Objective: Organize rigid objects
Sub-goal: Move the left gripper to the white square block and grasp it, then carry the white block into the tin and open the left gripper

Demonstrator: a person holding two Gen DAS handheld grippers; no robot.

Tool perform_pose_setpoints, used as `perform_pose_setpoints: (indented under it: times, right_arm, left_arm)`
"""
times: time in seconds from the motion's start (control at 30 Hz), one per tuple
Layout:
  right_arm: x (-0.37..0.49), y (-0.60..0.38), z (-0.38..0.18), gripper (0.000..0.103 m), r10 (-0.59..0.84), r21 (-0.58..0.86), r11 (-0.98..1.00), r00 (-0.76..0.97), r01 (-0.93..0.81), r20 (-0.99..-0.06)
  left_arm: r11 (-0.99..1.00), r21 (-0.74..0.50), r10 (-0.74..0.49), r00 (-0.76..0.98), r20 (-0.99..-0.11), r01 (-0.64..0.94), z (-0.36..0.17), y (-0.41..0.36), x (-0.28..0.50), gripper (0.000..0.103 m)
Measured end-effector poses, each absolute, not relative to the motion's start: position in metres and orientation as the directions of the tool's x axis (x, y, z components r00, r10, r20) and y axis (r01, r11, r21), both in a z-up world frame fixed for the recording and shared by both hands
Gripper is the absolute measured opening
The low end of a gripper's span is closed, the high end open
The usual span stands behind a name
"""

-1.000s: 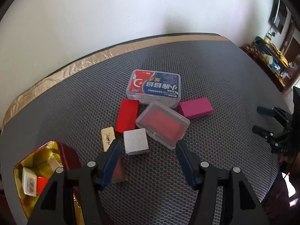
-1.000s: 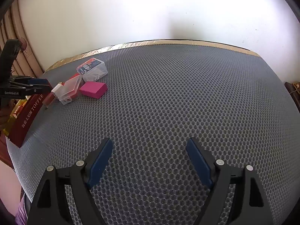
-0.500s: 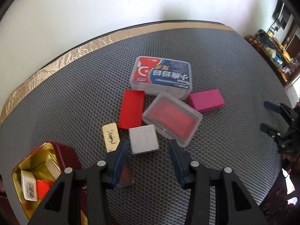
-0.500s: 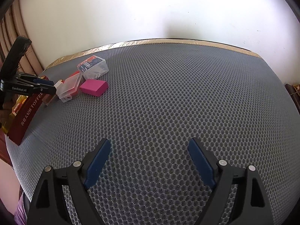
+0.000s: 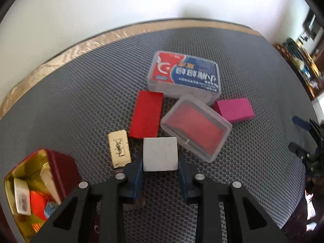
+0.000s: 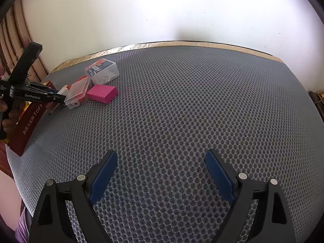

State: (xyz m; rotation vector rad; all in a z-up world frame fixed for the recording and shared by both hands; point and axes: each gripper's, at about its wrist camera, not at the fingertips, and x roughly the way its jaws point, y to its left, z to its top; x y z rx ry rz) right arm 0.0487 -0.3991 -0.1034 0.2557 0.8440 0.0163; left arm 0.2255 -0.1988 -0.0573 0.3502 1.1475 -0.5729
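Left claw jaws have just been closing and are pressed on the white block, which sits on the desk beside the gold bar and clear case. Right claw is held open over bare mesh.

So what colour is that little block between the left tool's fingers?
The block is plain white; the left wrist view shows it best.

Grey honeycomb mat with gold edging, white wall behind
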Motion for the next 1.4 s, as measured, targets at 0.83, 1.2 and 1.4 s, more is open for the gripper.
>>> perform_pose_setpoints:
  times: [0.83, 1.2, 1.4]
  right_arm:
    - [0.057, -0.381, -0.107, 0.089, 0.041, 0.128, 0.987, 0.638, 0.091, -0.769]
    - [0.061, -0.379, -0.108, 0.091, 0.030, 0.109, 0.990, 0.630, 0.087, -0.776]
    - [0.061, -0.378, -0.109, 0.092, 0.032, 0.110, 0.990, 0.629, 0.086, -0.777]
  left_arm:
    - [0.975, -0.058, -0.157, 0.481, -0.863, 0.214, 0.032, -0.012, 0.109, 0.030]
    - [0.968, -0.031, -0.143, 0.449, -0.882, 0.248, -0.012, -0.030, 0.238, 0.030]
    - [0.971, 0.011, -0.098, 0.440, -0.893, 0.238, -0.032, -0.035, 0.254, 0.030]
